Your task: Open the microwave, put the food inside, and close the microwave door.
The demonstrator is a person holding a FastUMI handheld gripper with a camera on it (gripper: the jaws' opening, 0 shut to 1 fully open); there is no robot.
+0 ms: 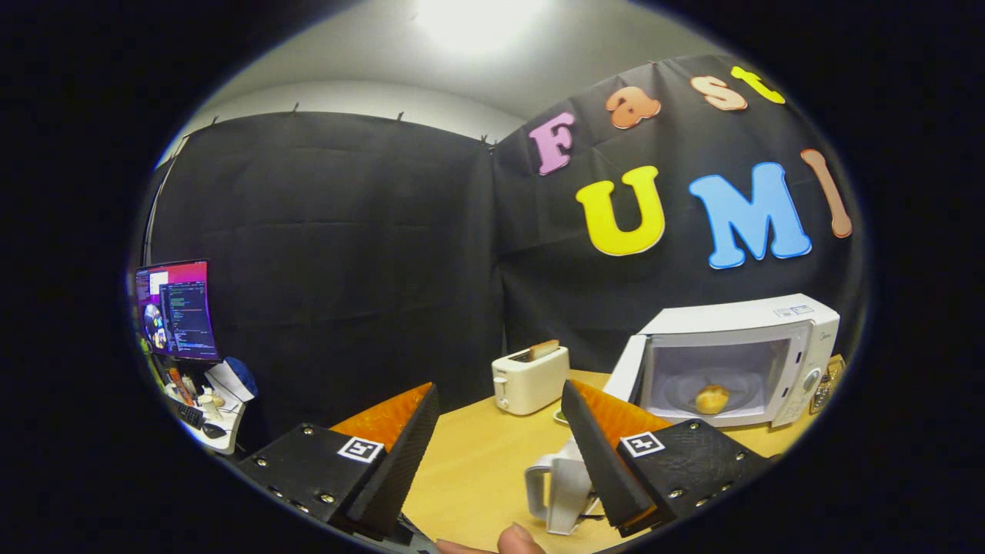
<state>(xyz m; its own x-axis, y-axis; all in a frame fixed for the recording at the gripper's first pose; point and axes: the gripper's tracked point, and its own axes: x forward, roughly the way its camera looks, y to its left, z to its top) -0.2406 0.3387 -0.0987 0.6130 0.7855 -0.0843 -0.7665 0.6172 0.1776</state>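
Fingertip of a person's hand (519, 541) pokes in at six o'clock, right under the gripper (500, 454), whose two fingers stand spread wide with nothing between them but bare table. Just by the right finger, at about five o'clock, a white plastic mug-like container with a loop handle (558, 486) sits on the pale wooden tabletop (477, 462). Beyond the fingers at twelve o'clock stands a white two-slot toaster (529, 377) with a slice of bread sticking up from it.

At two o'clock, well beyond the right finger, the white boxy microwave (739, 358) stands with its white hinged door (625, 369) swung out to its left side. A small round golden bread roll (712, 398) already lies on the glass turntable inside the cavity. So the food looks placed, and closing seems to be what remains.

That door is probably light, stiff and free-swinging on its hinge; a push with one finger on its outer free edge should carry it round. Smooth plastic may let a finger slide, so a flat, steady contact seems wiser than a pinch.
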